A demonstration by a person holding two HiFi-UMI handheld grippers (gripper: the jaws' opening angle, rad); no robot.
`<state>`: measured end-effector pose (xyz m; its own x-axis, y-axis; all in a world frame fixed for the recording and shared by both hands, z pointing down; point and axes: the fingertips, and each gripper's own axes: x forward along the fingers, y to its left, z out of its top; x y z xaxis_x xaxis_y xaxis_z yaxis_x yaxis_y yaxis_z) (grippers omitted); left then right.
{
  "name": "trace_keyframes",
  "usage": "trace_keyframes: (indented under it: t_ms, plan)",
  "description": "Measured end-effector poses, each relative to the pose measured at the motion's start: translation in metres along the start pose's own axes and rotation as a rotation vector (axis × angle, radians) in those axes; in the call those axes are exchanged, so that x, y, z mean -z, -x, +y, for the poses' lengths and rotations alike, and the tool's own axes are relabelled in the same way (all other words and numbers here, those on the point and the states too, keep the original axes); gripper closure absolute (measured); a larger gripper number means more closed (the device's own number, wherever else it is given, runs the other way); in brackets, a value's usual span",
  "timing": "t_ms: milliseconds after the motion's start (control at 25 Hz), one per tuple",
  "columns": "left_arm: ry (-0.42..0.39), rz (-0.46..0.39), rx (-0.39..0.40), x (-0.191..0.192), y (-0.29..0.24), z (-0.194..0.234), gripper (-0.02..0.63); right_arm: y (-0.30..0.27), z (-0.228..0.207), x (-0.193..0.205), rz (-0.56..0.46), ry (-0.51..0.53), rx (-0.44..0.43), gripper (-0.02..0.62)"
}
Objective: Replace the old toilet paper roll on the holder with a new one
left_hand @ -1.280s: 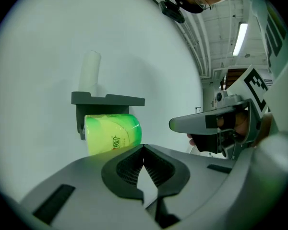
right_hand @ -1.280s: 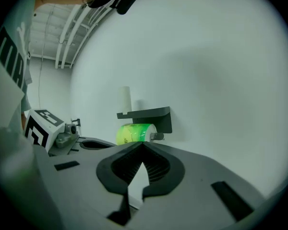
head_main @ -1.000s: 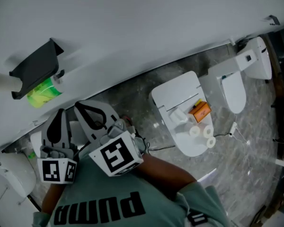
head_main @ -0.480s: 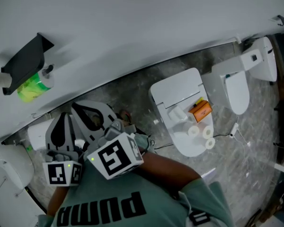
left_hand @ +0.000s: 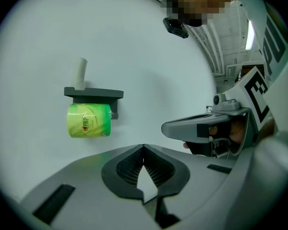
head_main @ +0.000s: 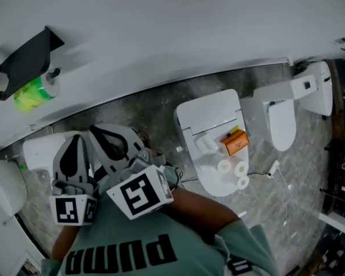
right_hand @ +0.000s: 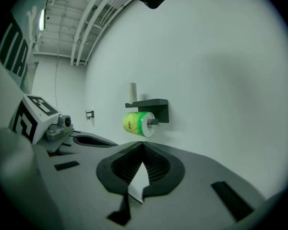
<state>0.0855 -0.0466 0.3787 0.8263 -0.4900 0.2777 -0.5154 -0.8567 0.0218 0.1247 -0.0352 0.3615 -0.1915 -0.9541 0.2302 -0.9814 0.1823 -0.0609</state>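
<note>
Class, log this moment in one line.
left gripper: shut, empty | right gripper: shut, empty | green toilet roll: on wall holder, untouched

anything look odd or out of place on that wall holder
Mildly: the toilet paper roll on the black wall holder hangs in a green printed wrapper, and a white tube stands upright on the holder's top shelf. Nothing looks spilled or damaged.
</note>
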Motion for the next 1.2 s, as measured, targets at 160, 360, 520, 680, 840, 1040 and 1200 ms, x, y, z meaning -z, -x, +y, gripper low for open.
trace_keyframes:
  t_ms: [160, 360, 520, 680, 840, 1040, 1200]
  plan:
    - [-0.008, 0.031, -0.015, 0.003, 0.006, 0.002, 0.603, 0.002, 0.003, -0.003, -0.011, -0.009, -0.002, 0.591]
    - [-0.026, 0.044, -0.004, 0.005, 0.014, 0.001, 0.603, 0.005, 0.008, -0.003, -0.021, -0.016, 0.005, 0.591]
    - [-0.017, 0.028, -0.015, 0.006, 0.029, 0.003, 0.603, 0.01, 0.019, -0.001, -0.018, -0.006, 0.012, 0.591]
    - [-0.021, 0.004, -0.02, 0.006, 0.049, 0.004, 0.603, 0.019, 0.041, -0.001, -0.014, 0.01, 0.008, 0.591]
    - [-0.04, -0.014, 0.001, 0.006, 0.074, 0.002, 0.603, 0.032, 0.065, 0.004, 0.009, 0.013, 0.015, 0.591]
    - [-0.023, -0.01, -0.006, 0.015, 0.11, 0.006, 0.603, 0.051, 0.095, 0.01, 0.04, 0.018, 0.043, 0.591]
    - [0.003, -0.021, -0.01, 0.014, 0.132, 0.006, 0.603, 0.065, 0.116, 0.003, 0.02, 0.039, 0.061, 0.591]
